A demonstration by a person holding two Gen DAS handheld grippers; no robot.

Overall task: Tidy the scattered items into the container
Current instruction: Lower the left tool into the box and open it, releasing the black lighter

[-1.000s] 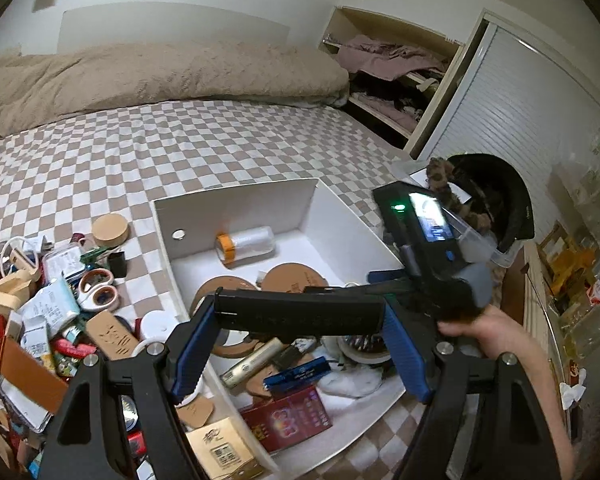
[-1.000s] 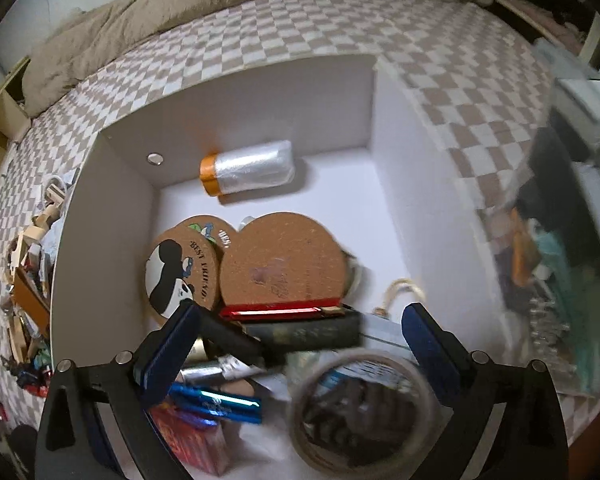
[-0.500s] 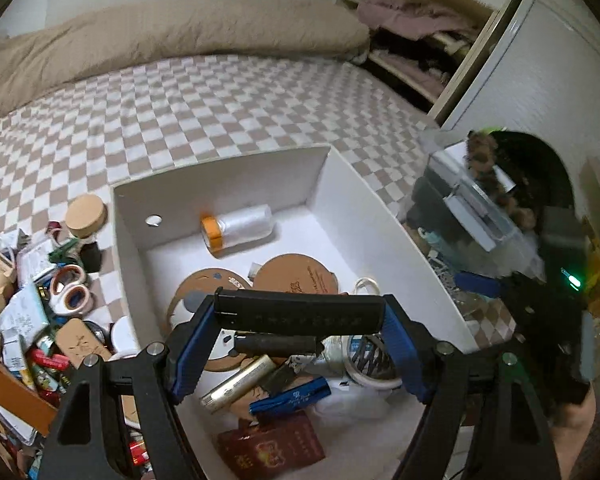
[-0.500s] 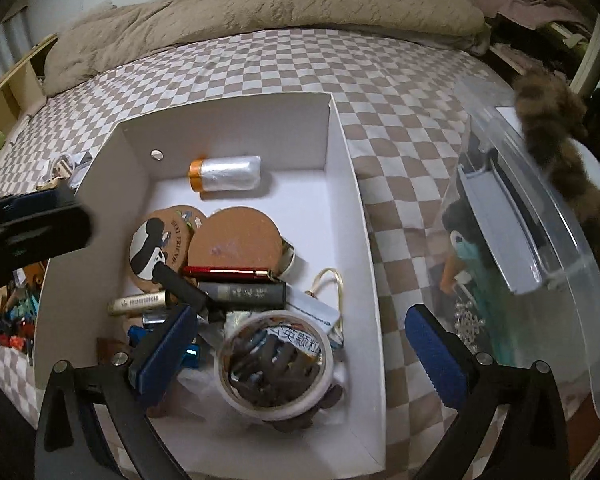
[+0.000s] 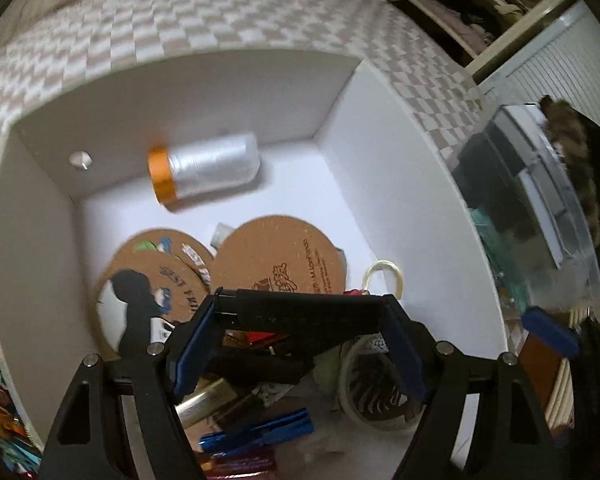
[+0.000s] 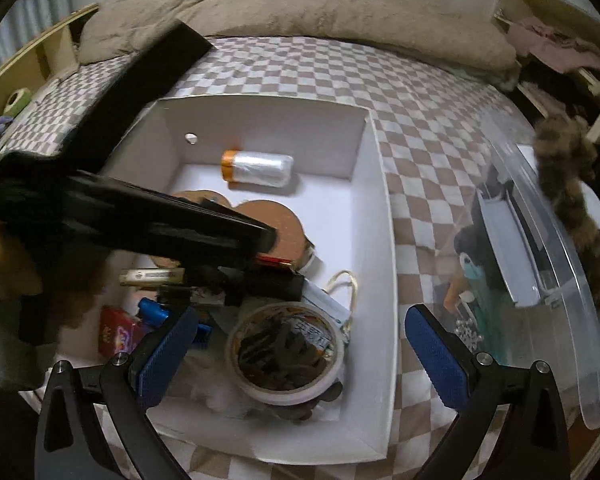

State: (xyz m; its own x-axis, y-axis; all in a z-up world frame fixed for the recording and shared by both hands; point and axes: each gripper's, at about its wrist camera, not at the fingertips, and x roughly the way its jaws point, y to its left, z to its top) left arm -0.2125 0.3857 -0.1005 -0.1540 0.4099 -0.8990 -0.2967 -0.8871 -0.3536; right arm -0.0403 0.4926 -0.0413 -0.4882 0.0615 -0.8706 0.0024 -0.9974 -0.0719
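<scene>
Fingers of my left gripper pinch a long black bar crosswise, low over the white box on the checkered bed. My right gripper hangs at the box's near edge, jaws spread and holding nothing. Inside the box I see an orange-capped roll at the far wall, cork coasters mid-floor, and a tape ring (dark bits inside) nearest.

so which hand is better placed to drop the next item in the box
Left. Its tongs already grip a long black bar low over the white box; the right tongs are open and empty.
</scene>
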